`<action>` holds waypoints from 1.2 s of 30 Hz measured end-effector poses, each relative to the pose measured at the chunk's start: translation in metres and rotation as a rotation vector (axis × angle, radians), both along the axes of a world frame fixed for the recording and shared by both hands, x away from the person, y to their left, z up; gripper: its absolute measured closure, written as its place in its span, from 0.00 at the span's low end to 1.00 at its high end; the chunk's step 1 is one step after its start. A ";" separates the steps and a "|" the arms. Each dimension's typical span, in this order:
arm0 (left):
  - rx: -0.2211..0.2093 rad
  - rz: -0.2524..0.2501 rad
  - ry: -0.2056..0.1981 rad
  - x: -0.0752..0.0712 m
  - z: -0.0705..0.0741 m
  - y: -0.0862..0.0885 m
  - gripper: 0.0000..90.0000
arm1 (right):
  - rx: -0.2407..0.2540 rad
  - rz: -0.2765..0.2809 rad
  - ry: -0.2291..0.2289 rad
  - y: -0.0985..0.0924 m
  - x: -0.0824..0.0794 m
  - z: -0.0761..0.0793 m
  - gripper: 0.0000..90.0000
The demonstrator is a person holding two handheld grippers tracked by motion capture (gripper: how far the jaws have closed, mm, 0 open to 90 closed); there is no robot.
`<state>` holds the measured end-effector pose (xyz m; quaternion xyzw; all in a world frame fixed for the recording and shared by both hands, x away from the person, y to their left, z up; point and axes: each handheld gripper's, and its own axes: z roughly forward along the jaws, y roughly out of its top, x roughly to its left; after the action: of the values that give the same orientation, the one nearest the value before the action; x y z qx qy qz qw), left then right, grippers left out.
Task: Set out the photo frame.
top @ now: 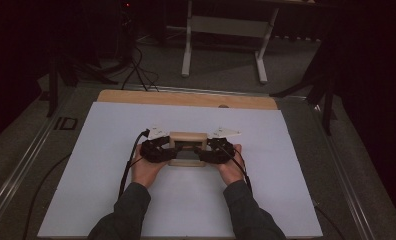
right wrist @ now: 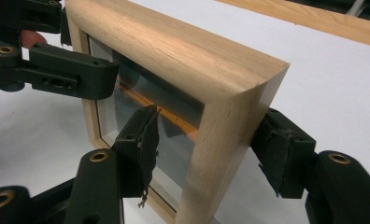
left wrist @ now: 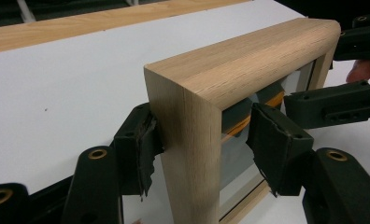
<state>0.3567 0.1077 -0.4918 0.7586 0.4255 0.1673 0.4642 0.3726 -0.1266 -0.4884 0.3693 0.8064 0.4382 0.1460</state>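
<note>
White sheeting (top: 111,150) covers most of the tabletop, and the room around it is dim. Nearest the camera, two dark sleeves (top: 131,210) come in from the bottom edge of the high view, and the left hand (top: 146,170) and right hand (top: 231,170) each carry a black gripper, side by side at the middle of the sheet.

Between the hands stands a small wooden frame (top: 187,137), upright on the sheet, with a glass pane (showing dark reflections and an orange streak) set in it.

The left gripper (left wrist: 209,140) straddles the frame's left upright. In the left gripper view its outer pad lies against the outside face of the wood, while the inner pad stands clear of it in front of the pane, so the jaws are fairly wide and not clamped.

The right gripper (right wrist: 211,144) straddles the right upright in the same way. In the right gripper view its inner pad hangs in front of the glass with a gap to the wood, and the outer pad sits just beside the outside face; whether that one touches is hard to tell. These jaws too are fairly wide, pinching nothing.

Beyond the frame the sheet runs to a bare wooden strip (top: 186,99) along the table's far edge. Farther off, black cables (top: 136,65) trail over a grey floor, and a white-legged stand (top: 188,50) rises at the back.
</note>
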 end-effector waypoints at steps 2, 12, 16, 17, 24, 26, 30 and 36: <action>0.002 -0.002 0.002 0.001 0.000 0.000 0.48 | 0.001 0.006 0.004 0.000 0.001 -0.001 0.46; 0.006 0.015 0.019 0.001 0.000 -0.001 0.45 | 0.012 0.009 0.017 0.000 0.005 -0.001 0.46; 0.010 0.024 0.031 0.001 0.000 -0.001 0.41 | 0.010 0.010 0.018 -0.001 0.004 -0.001 0.46; 0.010 0.024 0.031 0.001 0.000 -0.001 0.40 | 0.010 0.010 0.018 -0.001 0.004 -0.001 0.46; 0.017 0.025 0.037 -0.002 0.003 -0.001 0.35 | -0.009 -0.003 0.015 0.000 0.002 -0.001 0.38; 0.027 0.033 0.030 -0.003 0.004 -0.001 0.32 | -0.007 -0.016 0.014 -0.001 0.001 0.000 0.34; 0.040 0.042 0.028 -0.005 0.005 0.000 0.29 | -0.007 -0.043 0.008 -0.003 0.001 0.002 0.29; 0.037 0.044 0.034 -0.009 0.008 0.008 0.26 | -0.014 -0.030 0.003 -0.009 -0.002 0.006 0.24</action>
<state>0.3477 0.1154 -0.4838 0.7603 0.4469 0.1725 0.4387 0.3704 -0.1358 -0.4825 0.3808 0.8040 0.4300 0.1540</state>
